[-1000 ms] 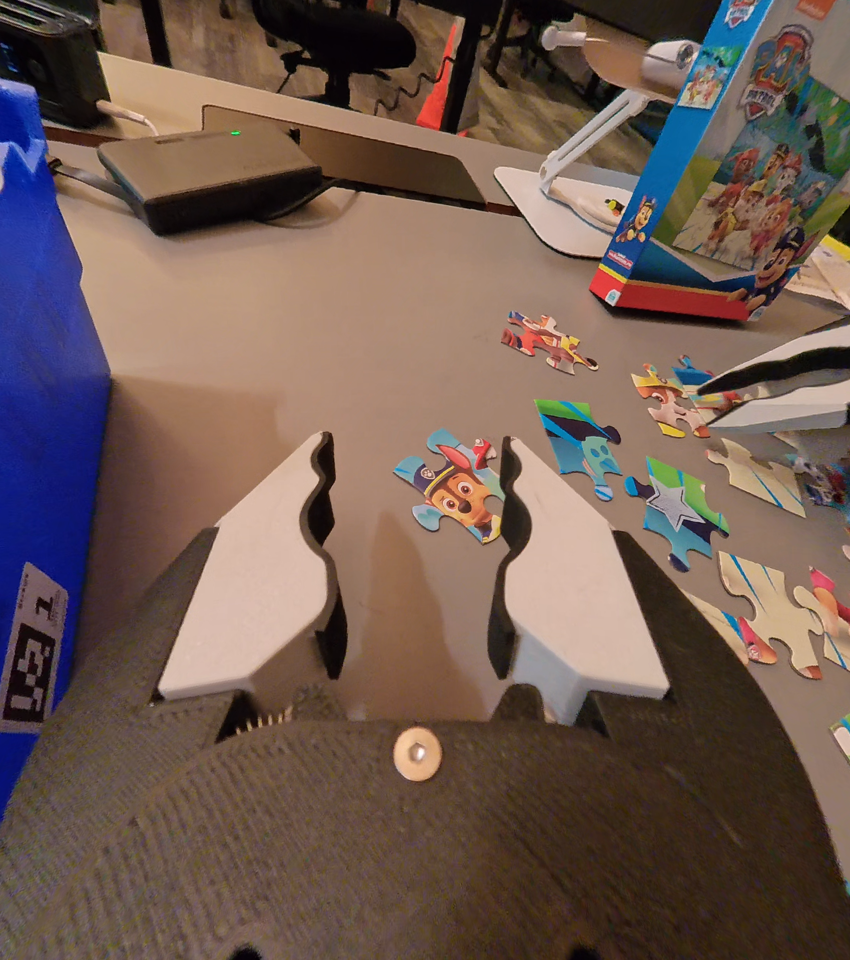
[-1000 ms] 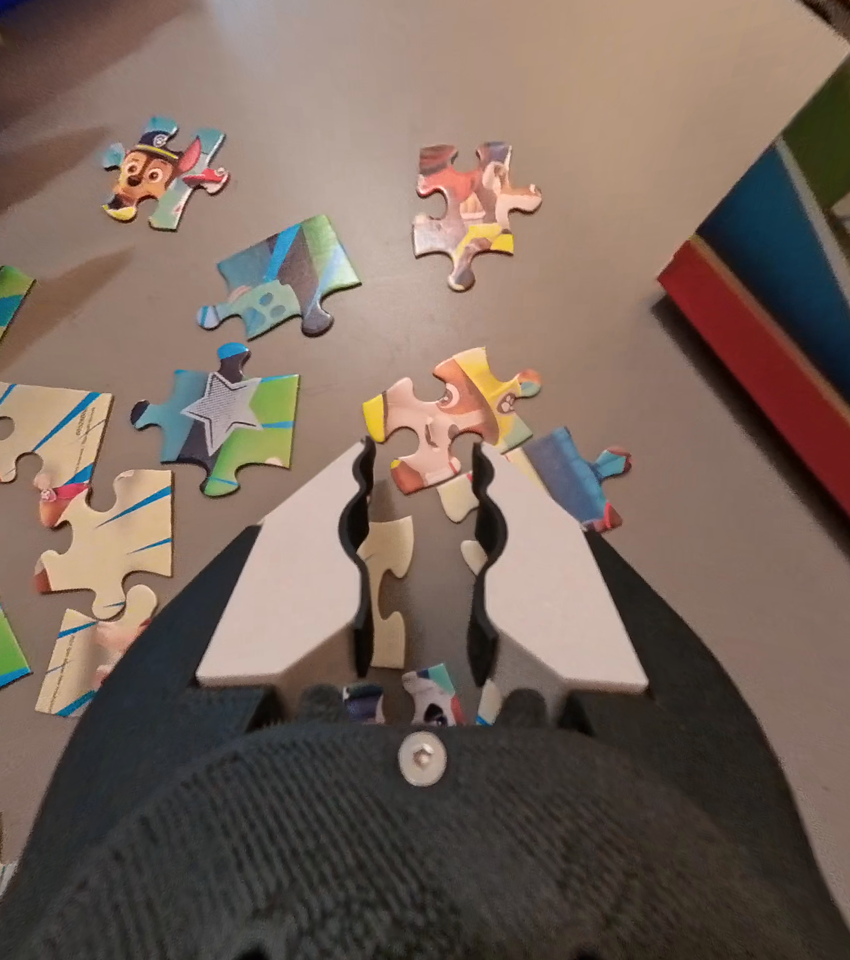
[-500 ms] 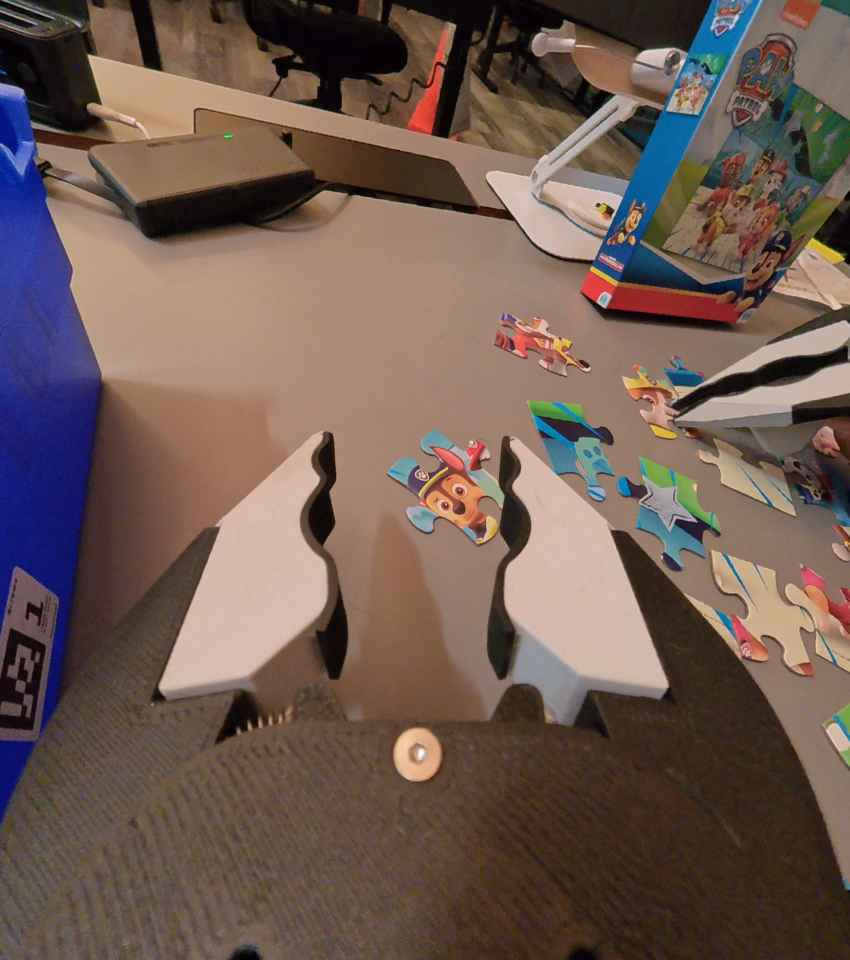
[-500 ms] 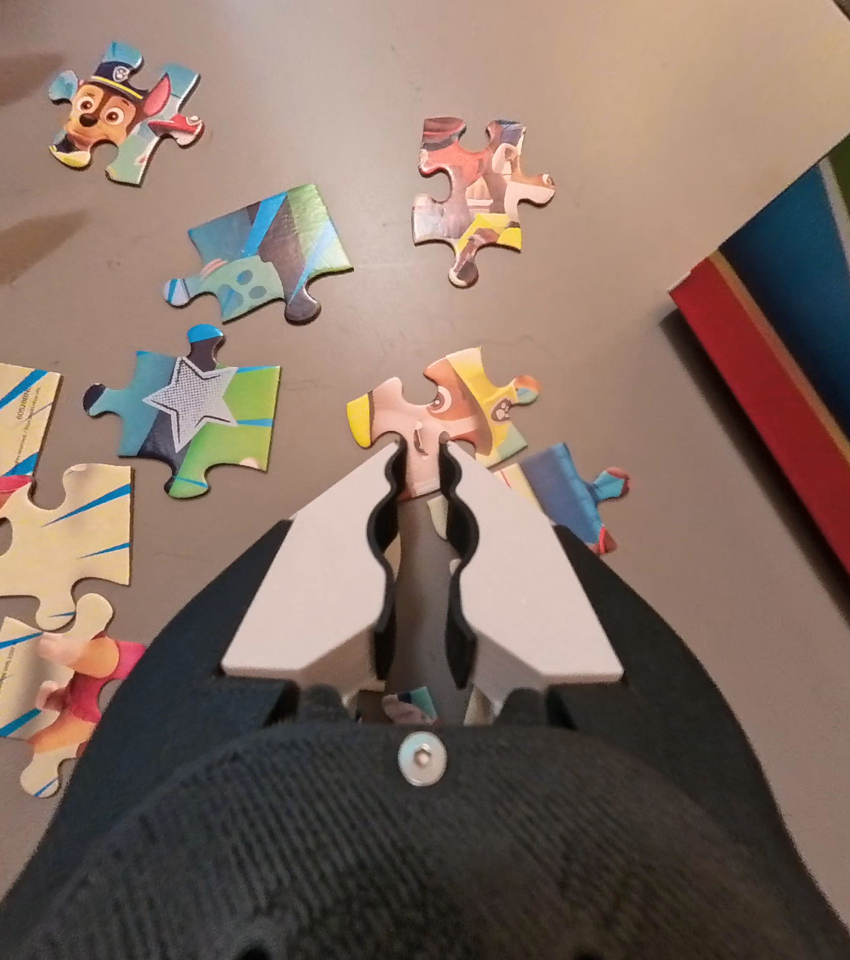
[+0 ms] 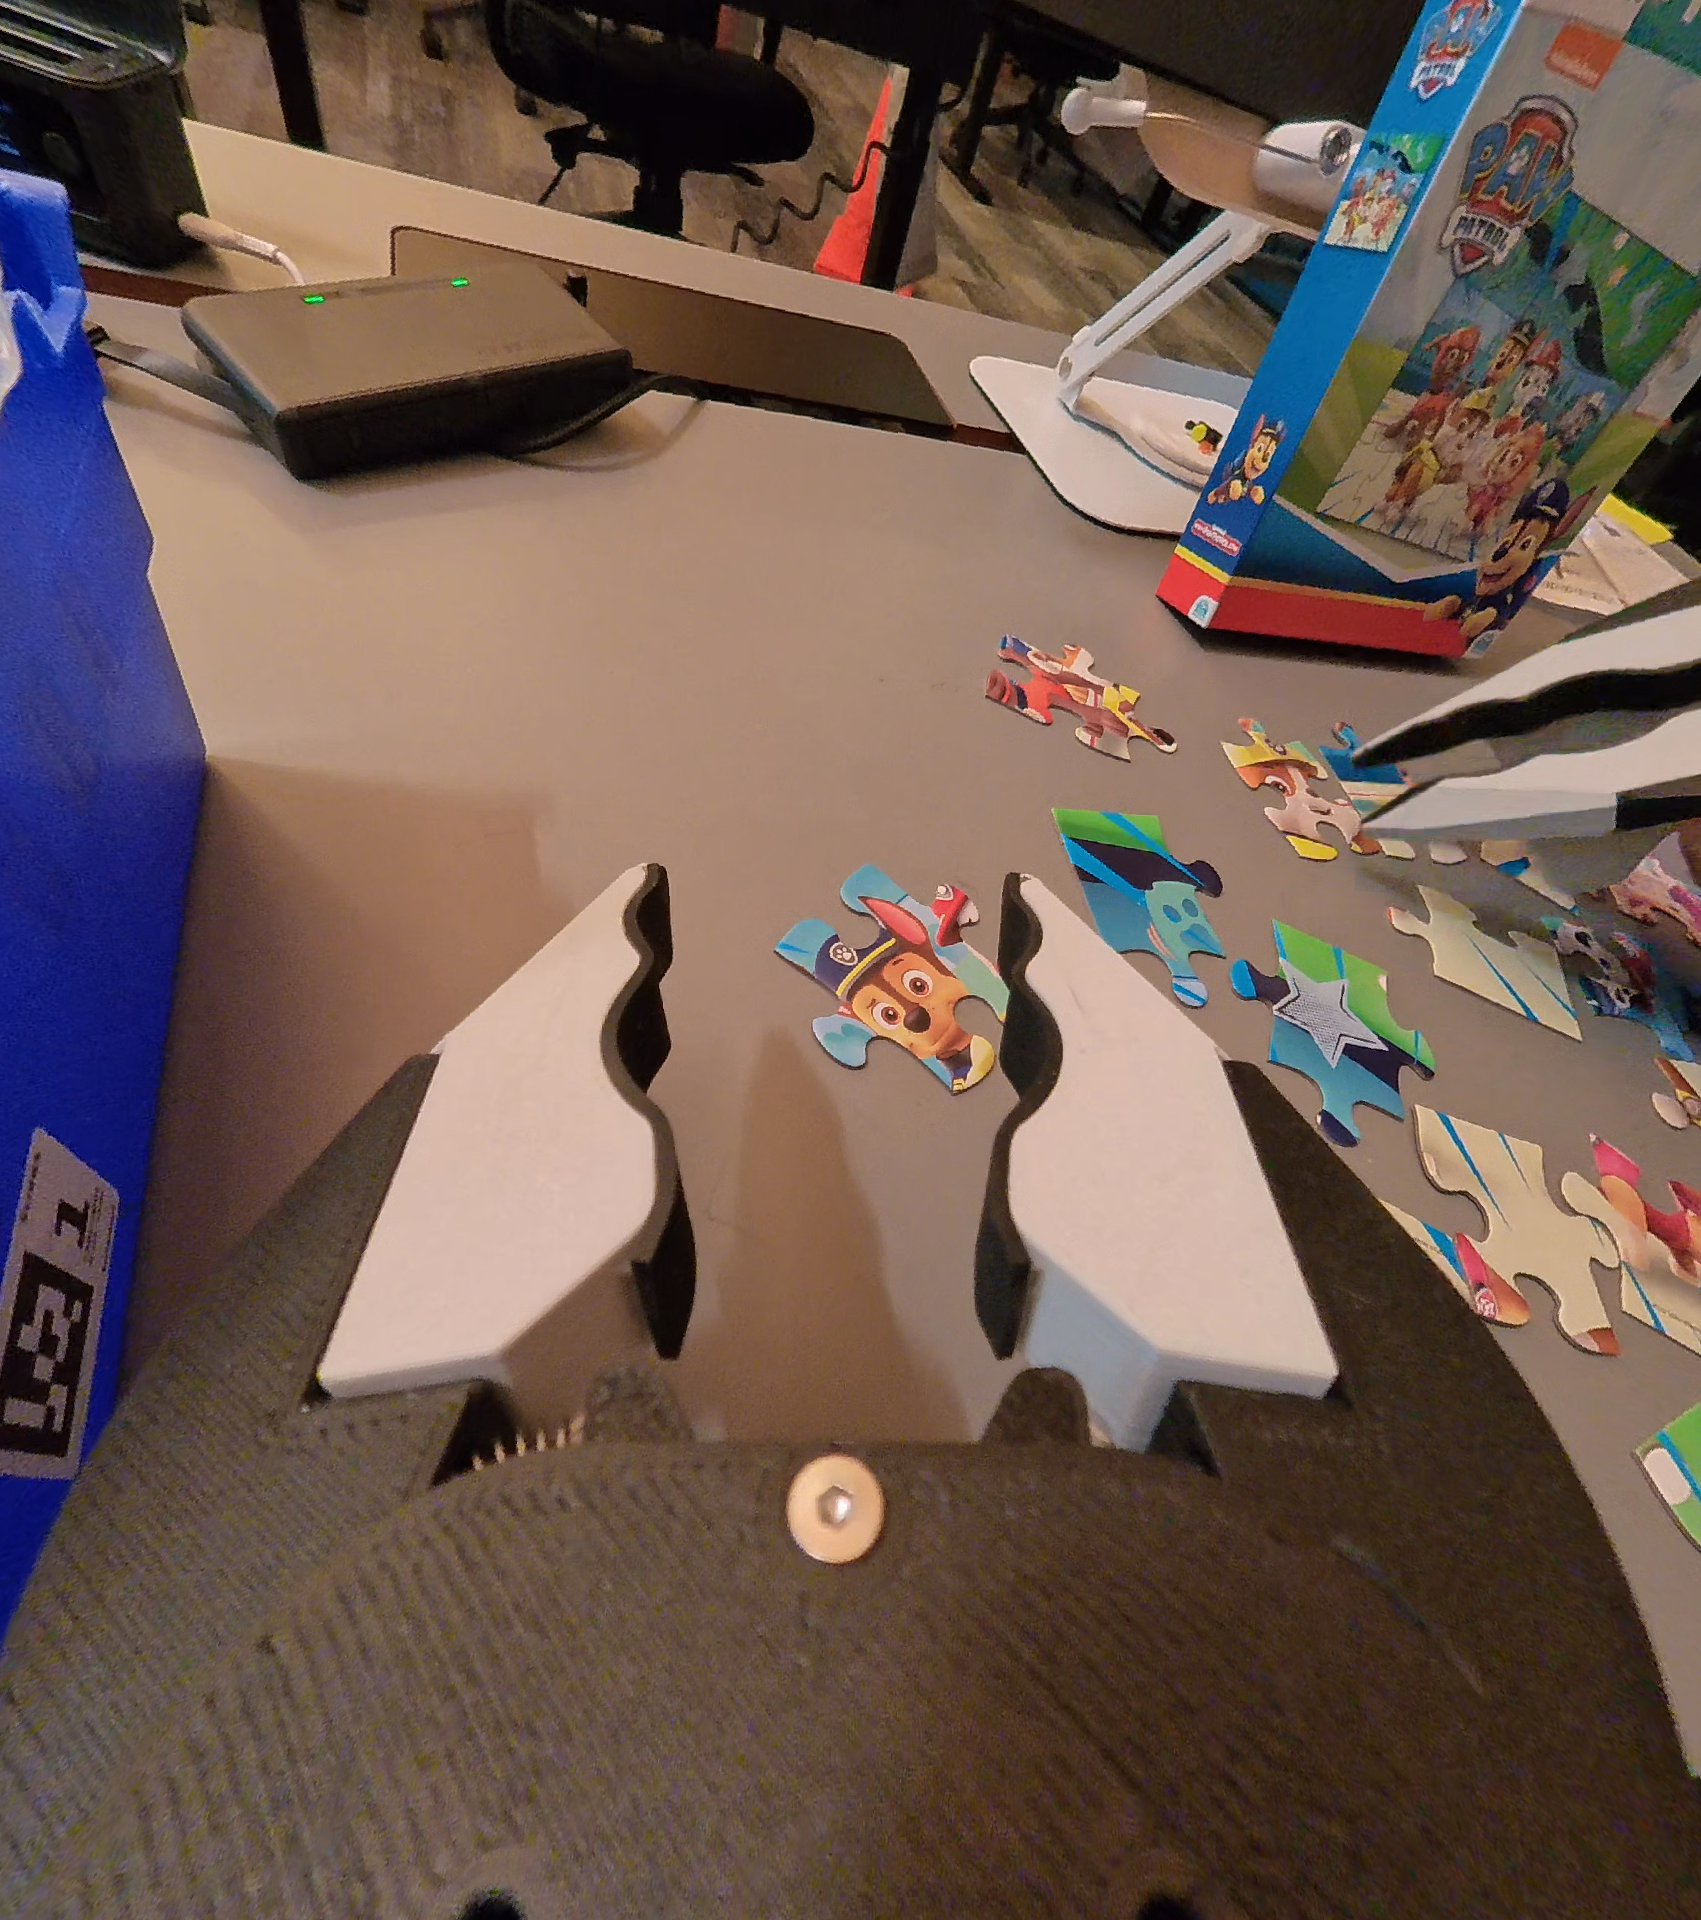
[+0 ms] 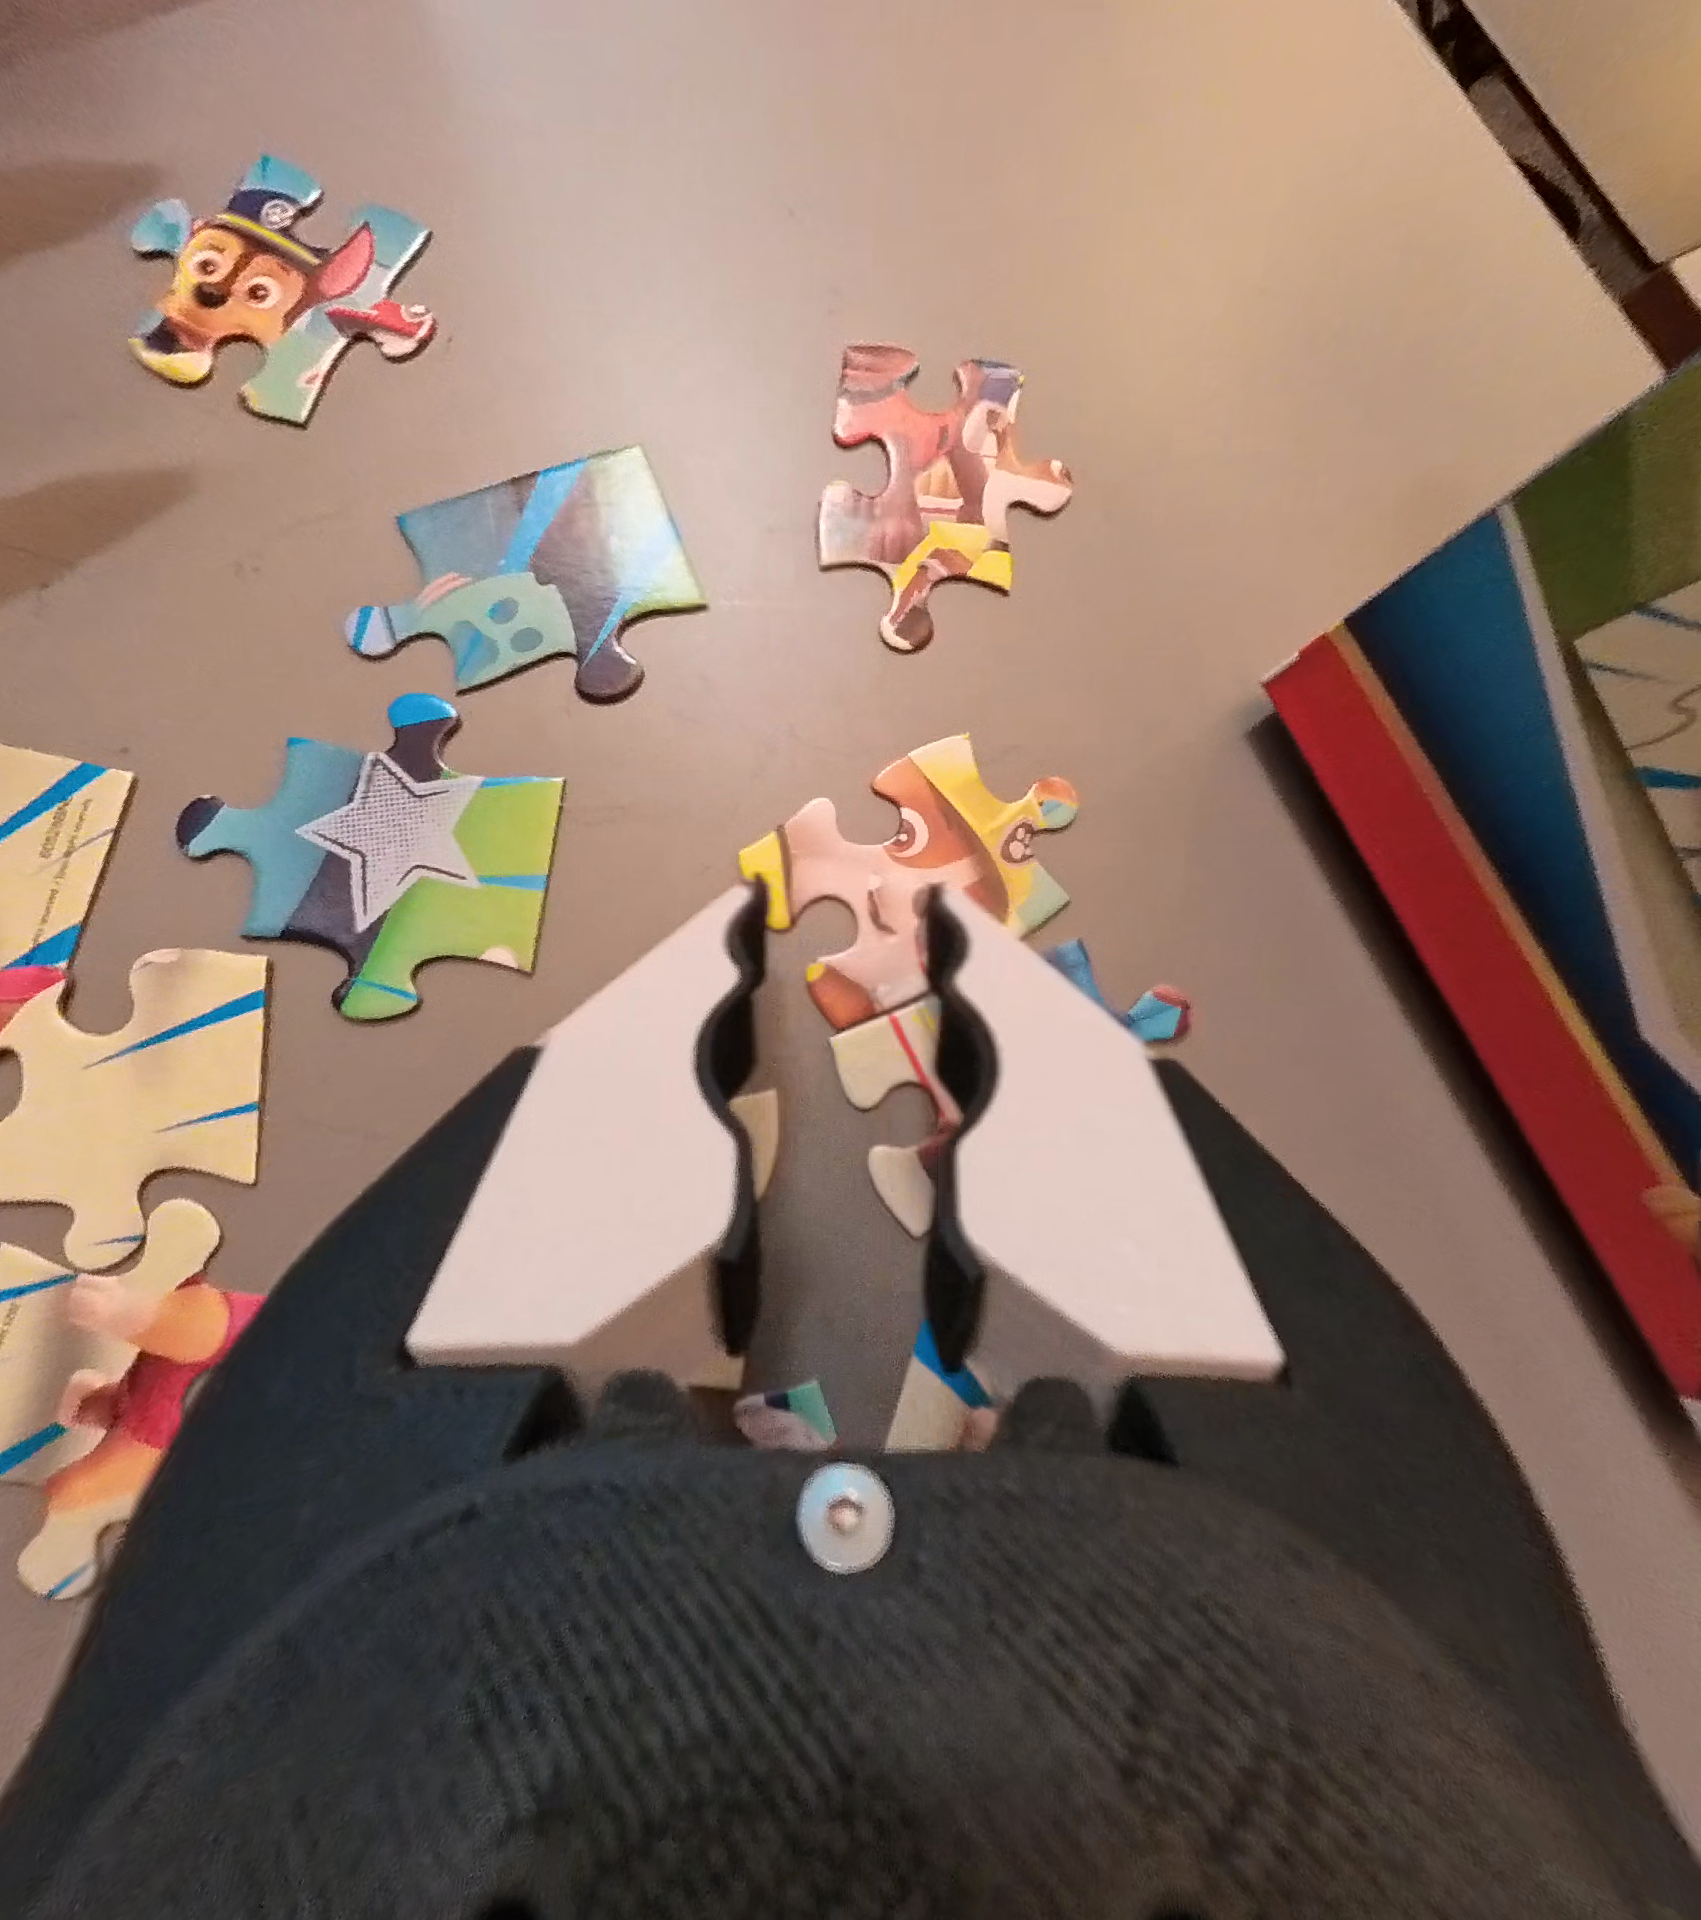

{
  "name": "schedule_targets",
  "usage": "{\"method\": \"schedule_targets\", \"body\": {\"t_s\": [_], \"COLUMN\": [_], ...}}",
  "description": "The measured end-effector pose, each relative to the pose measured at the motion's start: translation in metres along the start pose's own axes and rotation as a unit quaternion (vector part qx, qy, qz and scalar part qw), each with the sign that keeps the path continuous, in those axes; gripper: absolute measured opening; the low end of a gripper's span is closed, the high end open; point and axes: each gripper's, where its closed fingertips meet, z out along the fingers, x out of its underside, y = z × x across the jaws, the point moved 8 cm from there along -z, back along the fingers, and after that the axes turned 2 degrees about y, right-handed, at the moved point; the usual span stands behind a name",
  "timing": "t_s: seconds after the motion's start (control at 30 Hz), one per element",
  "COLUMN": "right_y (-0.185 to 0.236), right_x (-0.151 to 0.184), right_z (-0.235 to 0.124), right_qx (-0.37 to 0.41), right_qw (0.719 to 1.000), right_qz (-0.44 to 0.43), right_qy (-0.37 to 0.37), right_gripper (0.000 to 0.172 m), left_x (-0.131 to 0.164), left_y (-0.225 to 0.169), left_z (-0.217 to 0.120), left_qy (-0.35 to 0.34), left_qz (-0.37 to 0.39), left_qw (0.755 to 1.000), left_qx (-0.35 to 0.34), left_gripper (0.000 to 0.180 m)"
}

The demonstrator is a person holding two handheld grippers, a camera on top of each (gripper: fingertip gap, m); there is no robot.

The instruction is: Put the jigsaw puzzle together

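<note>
My left gripper (image 5: 833,883), dark ridged printed body, white wedge fingers (image 5: 534,1122) with wavy black pads, silver hex screw (image 5: 833,1509), my right gripper (image 6: 841,899) built alike

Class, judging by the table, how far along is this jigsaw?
Done: nothing looks joined; pieces such as the star piece lie loose, mostly apart. In hand: nothing; right gripper hovers open over the yellow pup piece, left gripper open. Left: all assembly.
</note>
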Motion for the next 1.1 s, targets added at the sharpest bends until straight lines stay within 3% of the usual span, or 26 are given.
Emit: {"method": "schedule_targets", "body": {"t_s": [0.1, 0.27, 0.5, 0.57, 0.63, 0.7, 0.73, 0.9, 1.1], "right_y": [-0.007, -0.011, -0.014, -0.012, -0.009, -0.005, -0.004, 0.0, -0.021], "right_x": [0.003, 0.002, 0.001, -0.001, -0.001, -0.002, -0.002, -0.002, -0.002], "right_z": [0.006, 0.012, 0.021, 0.02, 0.019, 0.018, 0.018, 0.015, 0.019], "right_qx": [-0.006, -0.044, -0.051, -0.056, -0.053, -0.053, -0.045, -0.048, -0.011], "right_qw": [1.0, 0.999, 0.998, 0.998, 0.998, 0.997, 0.997, 0.996, 0.999], "right_qz": [0.027, 0.024, -0.021, -0.029, -0.04, -0.057, -0.064, -0.071, -0.034], "right_qy": [-0.008, 0.002, 0.018, 0.019, 0.02, 0.019, 0.018, 0.02, 0.029], "right_gripper": [0.061, 0.081, 0.077, 0.061, 0.059, 0.029, 0.027, 0.031, 0.079], "left_x": [0.0, 0.001, 0.001, 0.001, 0.0, 0.001, 0.0, 0.0, 0.0], "left_y": [0.0, -0.001, 0.0, 0.0, 0.0, 0.0, 0.001, 0.001, 0.001], "left_z": [0.0, 0.001, 0.0, 0.0, 0.0, 0.0, 0.0, 0.0, 0.0], "left_qy": [-0.001, 0.001, -0.002, -0.003, -0.004, -0.004, -0.004, -0.005, -0.005], "left_qz": [-0.002, -0.012, -0.018, -0.018, -0.019, -0.019, -0.02, -0.02, -0.02], "left_qw": [1.0, 1.0, 1.0, 1.0, 1.0, 1.0, 1.0, 1.0, 1.0], "left_qx": [0.002, 0.013, 0.016, 0.016, 0.017, 0.017, 0.017, 0.018, 0.018], "left_gripper": [0.062, 0.062, 0.062, 0.062, 0.062, 0.062, 0.062, 0.062, 0.062]}}
